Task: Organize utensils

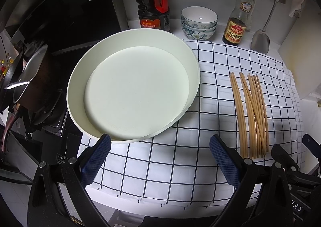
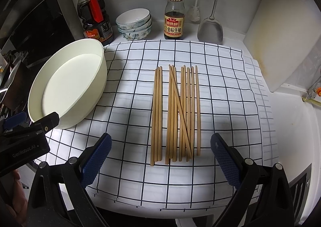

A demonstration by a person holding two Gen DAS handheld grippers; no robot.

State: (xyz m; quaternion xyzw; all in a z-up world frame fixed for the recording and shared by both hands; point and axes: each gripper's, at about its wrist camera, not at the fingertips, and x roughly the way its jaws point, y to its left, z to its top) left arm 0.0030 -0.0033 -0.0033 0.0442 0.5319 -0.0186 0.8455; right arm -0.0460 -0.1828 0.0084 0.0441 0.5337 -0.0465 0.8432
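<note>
My left tool (image 1: 160, 153) apart, empty, at white bowl (image 1: 128, 78) rim. My right tool (image 2: 161, 153) apart, empty, before chopsticks (image 2: 174, 114) on checked cloth (image 2: 128, 126).

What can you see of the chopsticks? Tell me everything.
The chopsticks are a set of about a dozen plain, light tan sticks, wooden or bamboo by their look. They lie flat on the checked cloth, roughly parallel, ends pointing toward the back wall. Three lie slightly apart on the left; one lies slanted across the larger group. Nothing grips them; the white tub sits apart to their left.
</note>
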